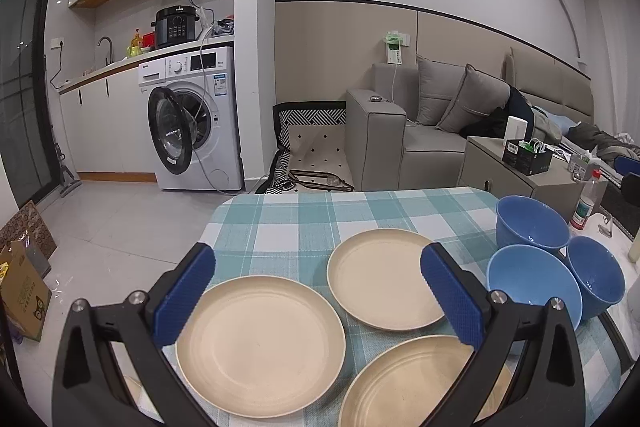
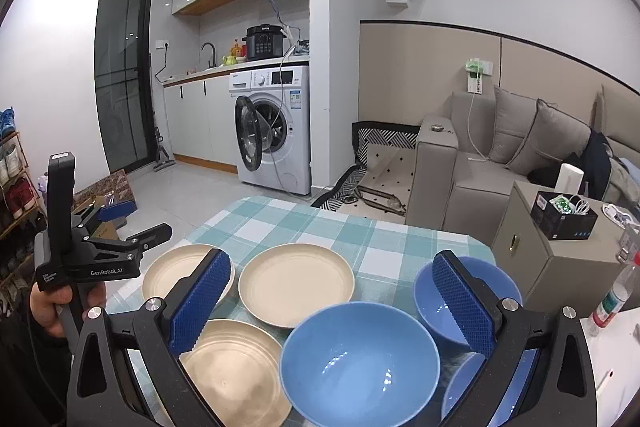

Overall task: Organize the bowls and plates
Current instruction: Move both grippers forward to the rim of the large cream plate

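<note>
Kitchen cupboards and a washing machine (image 1: 198, 115) with its door open line the far wall, a grey sofa (image 1: 432, 123) stands to the right, and in front of them a bench (image 1: 304, 219) is covered by a teal checked cloth. On it lie three cream plates: a left plate (image 1: 260, 345), a far plate (image 1: 384, 279) and a near plate (image 1: 416, 383), each flat and apart from the others. To their right sit three blue bowls, upright and crowded together: a far bowl (image 1: 530, 223), a middle bowl (image 1: 528, 283) and a right bowl (image 1: 596, 275). Both tongs hang above the bench, spread wide and holding nothing. The left tongs (image 1: 318, 293) hover over the plates, the left plate lying just ahead and below between the blue pads. The right tongs (image 2: 332, 307) hover over the bowls, the middle bowl directly beneath. By my reckoning nothing is stacked yet; the left side is nearer the plates, the right nearer the bowls.
</note>
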`<state>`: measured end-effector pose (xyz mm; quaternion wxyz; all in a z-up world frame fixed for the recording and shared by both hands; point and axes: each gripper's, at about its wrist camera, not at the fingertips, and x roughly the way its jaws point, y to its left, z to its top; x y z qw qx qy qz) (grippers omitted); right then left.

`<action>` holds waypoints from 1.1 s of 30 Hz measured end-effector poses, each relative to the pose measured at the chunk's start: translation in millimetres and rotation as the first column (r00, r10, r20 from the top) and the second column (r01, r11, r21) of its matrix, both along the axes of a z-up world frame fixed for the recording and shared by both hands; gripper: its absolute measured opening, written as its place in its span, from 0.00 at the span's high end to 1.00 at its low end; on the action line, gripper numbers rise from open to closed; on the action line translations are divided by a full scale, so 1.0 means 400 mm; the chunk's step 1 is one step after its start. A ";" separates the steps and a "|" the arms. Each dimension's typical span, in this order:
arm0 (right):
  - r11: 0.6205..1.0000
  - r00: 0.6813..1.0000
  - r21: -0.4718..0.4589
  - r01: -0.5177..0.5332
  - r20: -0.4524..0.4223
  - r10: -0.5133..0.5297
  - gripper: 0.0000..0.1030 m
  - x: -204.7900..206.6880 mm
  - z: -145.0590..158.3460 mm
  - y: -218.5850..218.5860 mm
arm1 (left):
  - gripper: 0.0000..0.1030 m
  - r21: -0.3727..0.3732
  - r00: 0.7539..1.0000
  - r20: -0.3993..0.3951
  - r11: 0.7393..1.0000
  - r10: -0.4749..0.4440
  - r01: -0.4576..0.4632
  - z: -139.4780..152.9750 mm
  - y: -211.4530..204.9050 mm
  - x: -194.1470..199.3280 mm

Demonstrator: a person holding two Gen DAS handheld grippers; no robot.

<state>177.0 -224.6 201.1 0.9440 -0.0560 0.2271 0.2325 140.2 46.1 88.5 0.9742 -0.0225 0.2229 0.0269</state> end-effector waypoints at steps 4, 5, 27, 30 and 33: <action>1.000 1.000 -0.007 0.006 -0.003 -0.006 0.00 0.032 0.018 0.020 | 0.00 -0.005 1.000 -0.006 1.000 0.011 -0.011 0.001 0.011 0.019; 1.000 1.000 -0.010 0.005 -0.007 -0.005 0.00 0.040 0.019 0.025 | 0.00 -0.006 1.000 -0.012 1.000 0.010 -0.010 -0.001 0.012 0.025; 0.993 0.968 -0.118 -0.007 -0.250 -0.023 0.00 0.294 -0.075 0.114 | 0.00 -0.040 0.983 -0.186 0.999 -0.011 0.004 -0.086 0.011 0.190; 0.991 0.958 -0.136 -0.013 -0.284 -0.026 0.00 0.325 -0.102 0.123 | 0.00 -0.053 0.975 -0.220 0.998 -0.026 0.015 -0.103 0.010 0.213; 0.990 0.948 -0.140 -0.009 -0.315 -0.036 0.00 0.357 -0.125 0.126 | 0.00 -0.053 0.968 -0.248 0.998 -0.033 0.021 -0.121 0.006 0.232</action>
